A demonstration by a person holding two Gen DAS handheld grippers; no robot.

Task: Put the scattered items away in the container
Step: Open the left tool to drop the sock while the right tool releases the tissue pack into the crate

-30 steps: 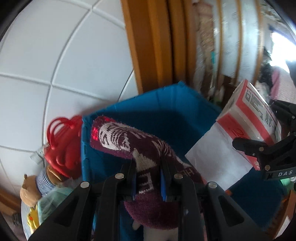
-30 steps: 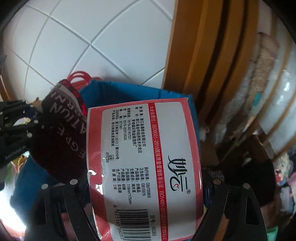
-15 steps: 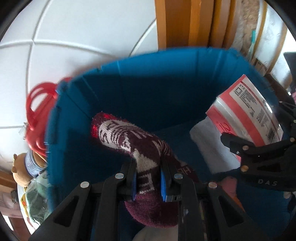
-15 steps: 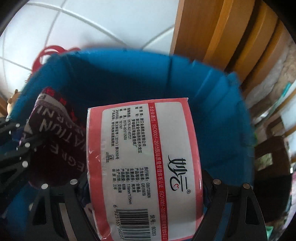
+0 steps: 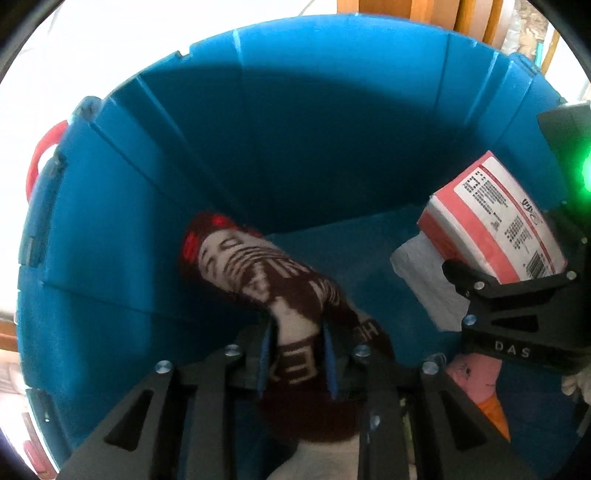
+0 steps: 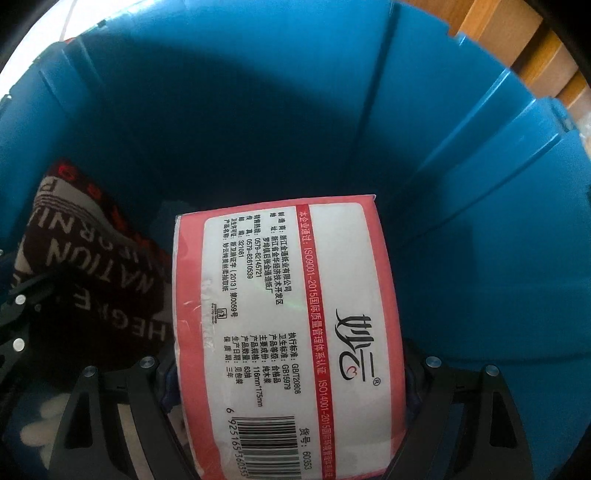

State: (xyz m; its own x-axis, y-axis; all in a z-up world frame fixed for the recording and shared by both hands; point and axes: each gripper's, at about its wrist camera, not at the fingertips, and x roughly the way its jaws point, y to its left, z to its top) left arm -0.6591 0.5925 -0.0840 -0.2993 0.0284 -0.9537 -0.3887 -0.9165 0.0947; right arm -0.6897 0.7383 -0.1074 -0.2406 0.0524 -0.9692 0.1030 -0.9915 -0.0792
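Note:
My left gripper [image 5: 297,354] is shut on a maroon sock [image 5: 273,269] with white lettering, held down inside the blue bin [image 5: 295,122]. My right gripper [image 6: 288,384] is shut on a red and white tissue pack [image 6: 288,306], also inside the blue bin [image 6: 258,110]. In the left wrist view the right gripper [image 5: 517,325] holds the tissue pack [image 5: 495,225] at the right. In the right wrist view the sock [image 6: 85,266] hangs at the left beside the pack.
A pink and orange soft toy [image 5: 476,384] lies in the bin's bottom under the right gripper. A red handle [image 5: 42,162] shows outside the bin's left wall. White tiled floor and wooden furniture [image 5: 413,11] lie beyond the rim.
Both grippers have moved down from above the rim into the bin, carrying the sock and the tissue pack. The bin's walls now fill both views.

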